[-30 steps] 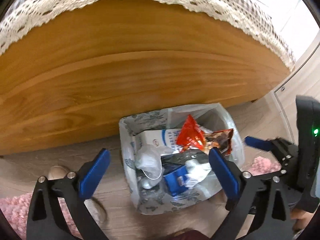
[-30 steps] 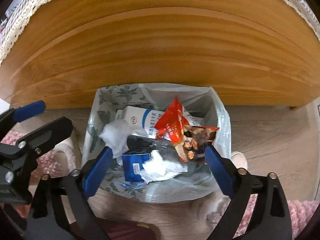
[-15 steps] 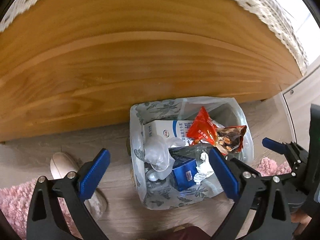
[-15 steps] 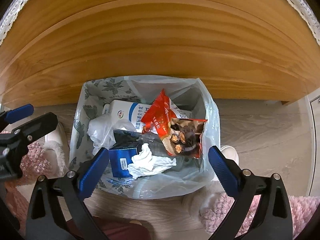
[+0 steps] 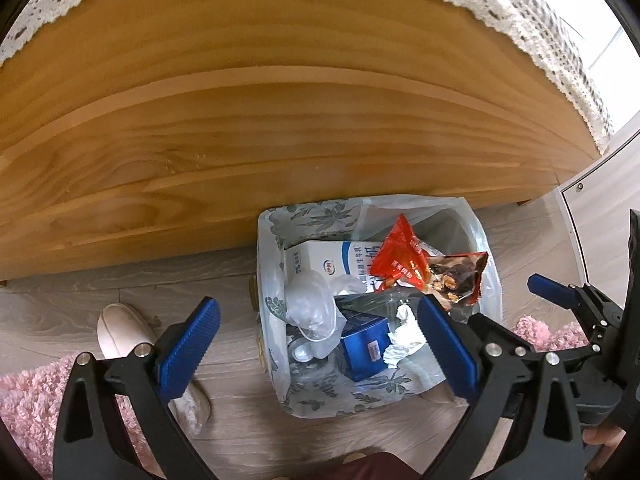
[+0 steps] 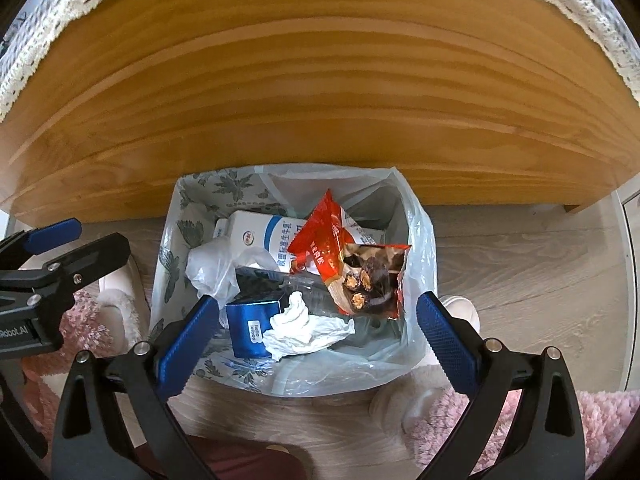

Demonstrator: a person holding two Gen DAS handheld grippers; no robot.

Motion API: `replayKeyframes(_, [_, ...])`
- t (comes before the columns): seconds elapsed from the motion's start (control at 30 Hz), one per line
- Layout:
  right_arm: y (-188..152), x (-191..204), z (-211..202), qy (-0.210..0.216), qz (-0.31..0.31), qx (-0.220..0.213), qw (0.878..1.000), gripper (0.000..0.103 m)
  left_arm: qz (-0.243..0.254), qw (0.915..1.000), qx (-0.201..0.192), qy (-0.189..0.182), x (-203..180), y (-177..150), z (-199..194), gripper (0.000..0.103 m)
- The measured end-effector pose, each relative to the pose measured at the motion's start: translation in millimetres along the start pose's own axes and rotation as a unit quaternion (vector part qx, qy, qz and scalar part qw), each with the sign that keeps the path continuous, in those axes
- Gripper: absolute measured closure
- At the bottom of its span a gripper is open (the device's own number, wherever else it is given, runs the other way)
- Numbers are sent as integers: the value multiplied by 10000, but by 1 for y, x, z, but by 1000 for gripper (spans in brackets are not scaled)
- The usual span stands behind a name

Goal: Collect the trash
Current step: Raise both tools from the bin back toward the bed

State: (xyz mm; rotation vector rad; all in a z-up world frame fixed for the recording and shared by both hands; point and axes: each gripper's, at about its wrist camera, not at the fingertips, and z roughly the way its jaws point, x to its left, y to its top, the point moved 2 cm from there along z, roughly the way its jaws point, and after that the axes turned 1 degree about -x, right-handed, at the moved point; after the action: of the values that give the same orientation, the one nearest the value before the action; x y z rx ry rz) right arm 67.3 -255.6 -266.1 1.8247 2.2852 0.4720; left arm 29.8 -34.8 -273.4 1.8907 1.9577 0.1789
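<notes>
Both grippers have drawn back from the trash bag over the last second, so the bag sits lower and smaller ahead of them.

Left wrist view: the left gripper (image 5: 316, 344) hangs spread wide and empty above the wood floor (image 5: 132, 296), its blue pads straddling the near-left side of the trash bag (image 5: 276, 320). The bag stands open just ahead and slightly right, backed against a wooden bed frame (image 5: 260, 128). Inside lie a milk carton (image 5: 320, 260), a red snack wrapper (image 5: 404, 260), a blue box (image 5: 362, 350), a crumpled tissue (image 5: 404, 336) and a clear plastic bag (image 5: 310, 304). A slipper (image 5: 120, 328) rests near the left pad; the right gripper (image 5: 560, 296) shows off to the right, beside a pink rug (image 5: 28, 400).

Right wrist view: the right gripper (image 6: 318, 344) is likewise spread and holds nothing, with the trash bag (image 6: 420, 240) centred ahead between its pads. The red snack wrapper (image 6: 320, 236) leans high against the milk carton (image 6: 256, 236), and the crumpled tissue (image 6: 300, 328) perches on the blue box (image 6: 248, 328) near the front rim. The left gripper (image 6: 52, 236) reaches in from the left.

Likely risks: pinching only thin film at the rim could tear it or let it slip, and an uneven lift by one side may tip the loosely stacked wrapper and tissue onto the floor.
</notes>
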Motion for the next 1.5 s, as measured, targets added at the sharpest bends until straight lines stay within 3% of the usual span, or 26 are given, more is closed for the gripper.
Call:
replayKeyframes(0.4, [8, -5, -36, 221, 145, -683, 9973, 8, 340, 9960, -803, -192, -16, 4, -47, 7])
replayKeyframes(0.5, [9, -7, -45, 227, 150, -839, 9961, 8, 552, 9910, -1188, -277, -24, 4, -68, 7])
replayKeyframes(0.83, [14, -11, -87, 358, 211, -1632, 9857, 8, 788, 9780, -1818, -651, -37, 5, -126, 7])
replayKeyframes(1.23, [32, -7, -155, 336, -194, -2775, 9599, 8, 525, 9681, -2203, -1076, -29, 35, -186, 7])
replayKeyframes(1.5, [77, -10, -191, 330, -406, -3572, 9326, 8, 528, 9542, -2785, -962, -24, 74, -221, 7])
